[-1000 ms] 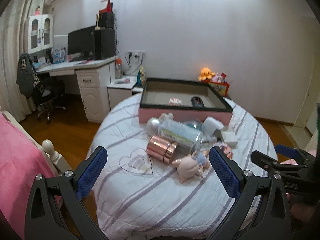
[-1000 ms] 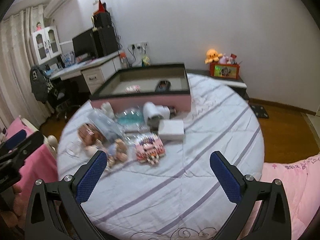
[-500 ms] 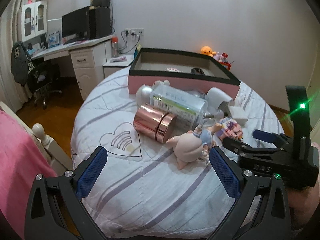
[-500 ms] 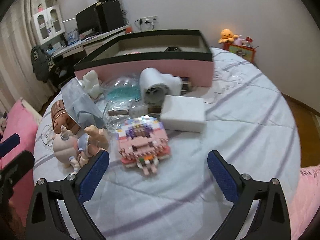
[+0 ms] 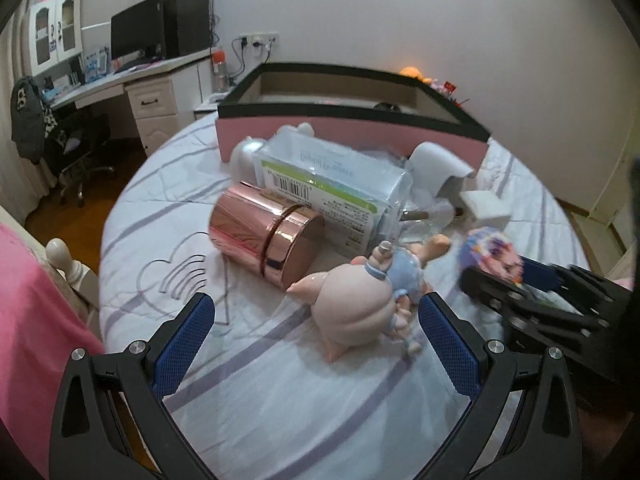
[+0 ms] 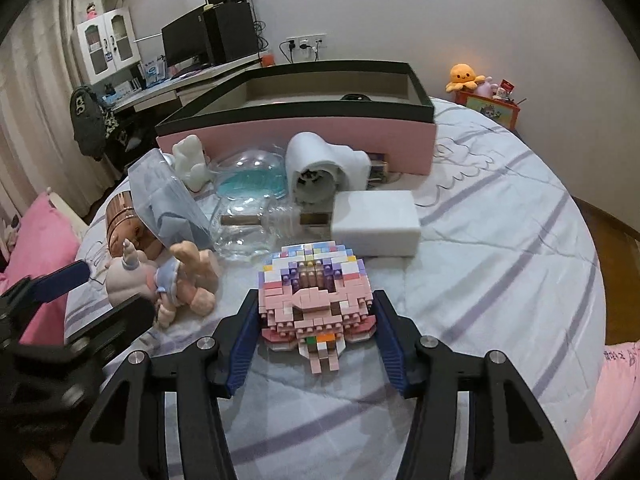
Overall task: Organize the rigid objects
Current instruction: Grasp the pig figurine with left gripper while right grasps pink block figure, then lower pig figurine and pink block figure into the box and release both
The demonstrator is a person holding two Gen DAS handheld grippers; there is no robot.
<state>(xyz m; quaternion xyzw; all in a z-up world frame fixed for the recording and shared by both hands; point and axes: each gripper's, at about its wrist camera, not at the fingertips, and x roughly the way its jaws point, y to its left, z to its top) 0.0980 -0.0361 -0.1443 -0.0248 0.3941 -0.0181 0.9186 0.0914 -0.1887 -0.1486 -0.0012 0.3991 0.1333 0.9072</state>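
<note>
Right gripper (image 6: 316,344): its blue fingers squeezed both sides of the brick toy (image 6: 316,300).
Brick toy: sat on the striped bed cover (image 6: 500,260), just in front of the white block (image 6: 376,224).
Left gripper (image 5: 316,344): fingers spread wide, holding nothing, near the pink doll (image 5: 360,304).
Pink box (image 6: 296,128): stood behind the pile.

Round bed (image 6: 500,248), white cover with lilac stripes, heart print near left edge. Pink box with black rim (image 6: 304,136) at far side. Before it, close clutter: white foam block (image 6: 376,224), rose-gold canister (image 5: 266,236) on its side, clear packet (image 5: 332,188) leaning on it, unicorn doll (image 5: 360,304) lying down, brick figure (image 6: 316,300), white roll (image 6: 320,168), clear plastic dome (image 6: 252,176), possibly packaging.
</note>
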